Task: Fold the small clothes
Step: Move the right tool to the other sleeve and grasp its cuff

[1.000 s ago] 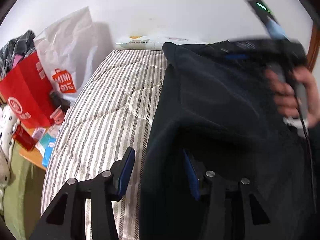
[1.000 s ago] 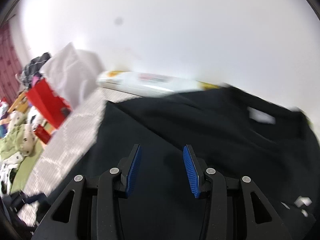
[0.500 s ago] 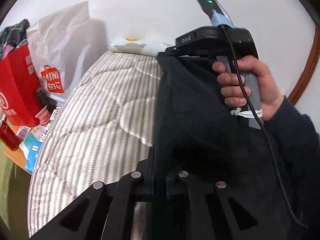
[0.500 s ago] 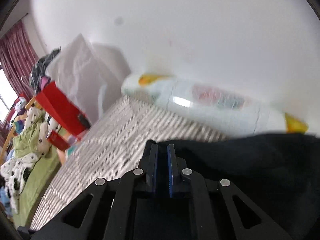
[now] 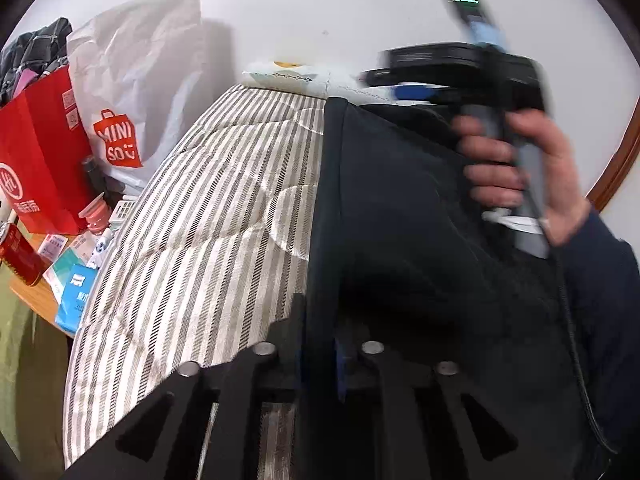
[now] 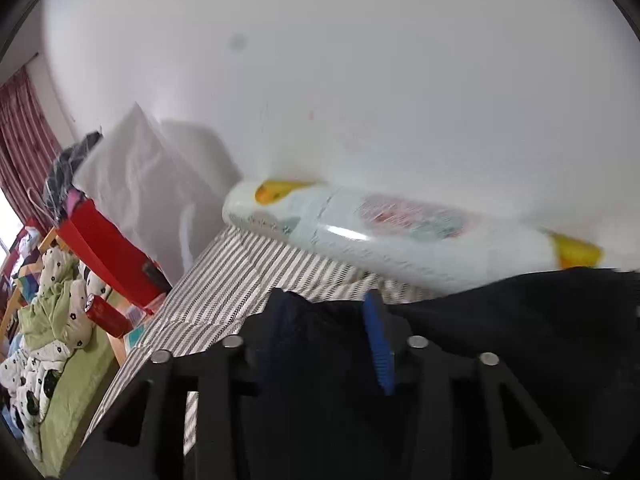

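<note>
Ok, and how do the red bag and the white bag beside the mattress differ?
The red bag is stiff and flat-sided; the white bag is crinkled and soft. The white bag stands taller than the red bag and nearer the wall. The white bag carries an orange MINISO logo, the red bag a round white mark. Both stand upright left of the striped mattress.

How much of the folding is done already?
Not much yet. The dark garment lies on the striped mattress, with no neat fold showing. The left gripper pinches its edge, though its jaws have just eased apart a little. The right gripper has just opened over the far corner. Folding it over remains.
</note>
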`<state>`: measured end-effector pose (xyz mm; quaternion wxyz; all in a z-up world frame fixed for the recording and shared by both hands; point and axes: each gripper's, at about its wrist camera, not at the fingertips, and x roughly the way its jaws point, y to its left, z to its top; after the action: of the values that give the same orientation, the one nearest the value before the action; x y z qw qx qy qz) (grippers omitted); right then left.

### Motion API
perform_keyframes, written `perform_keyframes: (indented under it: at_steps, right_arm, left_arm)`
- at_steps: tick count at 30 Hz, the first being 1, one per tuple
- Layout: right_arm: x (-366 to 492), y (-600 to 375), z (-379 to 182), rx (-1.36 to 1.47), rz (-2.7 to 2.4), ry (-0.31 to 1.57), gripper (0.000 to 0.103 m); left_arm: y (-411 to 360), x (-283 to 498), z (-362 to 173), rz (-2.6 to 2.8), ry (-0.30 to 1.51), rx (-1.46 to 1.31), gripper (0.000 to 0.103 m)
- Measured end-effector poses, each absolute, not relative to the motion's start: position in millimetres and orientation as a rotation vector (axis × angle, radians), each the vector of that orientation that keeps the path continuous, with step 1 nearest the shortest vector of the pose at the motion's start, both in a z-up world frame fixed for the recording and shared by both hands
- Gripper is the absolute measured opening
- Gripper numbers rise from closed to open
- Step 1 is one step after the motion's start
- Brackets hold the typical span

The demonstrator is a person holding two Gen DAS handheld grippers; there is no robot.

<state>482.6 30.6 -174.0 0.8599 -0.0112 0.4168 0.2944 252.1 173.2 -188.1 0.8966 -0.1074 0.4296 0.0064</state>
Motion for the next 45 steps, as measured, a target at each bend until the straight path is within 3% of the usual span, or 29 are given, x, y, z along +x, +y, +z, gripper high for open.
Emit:
perform_keyframes:
  at_steps: [4, 5, 11, 19, 25, 30, 33, 36, 41, 45]
  right_arm:
    - [458.1, -21.7, -149.6, -0.071, 0.532, 0.853, 0.043]
    - [448.6, -40.0, -144.3, -0.102, 0.493, 0.851, 0.043]
    - [385.7, -179.9, -138.4, -0.192, 0.213, 0.844, 0.046]
    - [310.8, -342.7, -174.2, -0.129, -0.094, 0.954, 0.046]
    - [309.0, -369.1, -192.1, -0.052, -0.133, 0.976, 0.047]
    - [289.7, -371.7, -165.4, -0.029, -0.104, 0.940, 0.047]
    - [262.9, -384.0, -145.6, -0.041, -0.126, 0.877, 0.054]
    - [231.6, -425.5, -135.5, -0.058, -0.220, 0.861, 0.069]
    - [176.5, -505.3, -142.6, -0.095, -0.368, 0.897, 0.078]
    - [148.7, -551.3, -160.1, -0.045, -0.415, 0.956, 0.079]
  left_arm:
    - [175.3, 240.4, -179.1, 0.015, 0.858, -0.253, 0.051]
    - [174.1, 236.8, -173.8, 0.015, 0.838, -0.251, 0.053]
    - [161.8, 256.5, -161.3, 0.021, 0.810, -0.201, 0.053]
    - [164.8, 278.3, -189.5, 0.106, 0.915, -0.173, 0.055]
    - [153.8, 268.1, -177.9, 0.098, 0.938, -0.150, 0.053]
    - [135.1, 241.9, -170.3, 0.066, 0.930, -0.113, 0.053]
    - [128.0, 228.9, -172.2, 0.057, 0.952, -0.132, 0.058]
    - [118.8, 213.2, -171.5, 0.049, 0.955, -0.147, 0.060]
    - [105.1, 189.5, -167.0, 0.032, 0.945, -0.169, 0.065]
    - [91.9, 178.9, -166.6, 0.041, 0.935, -0.180, 0.067]
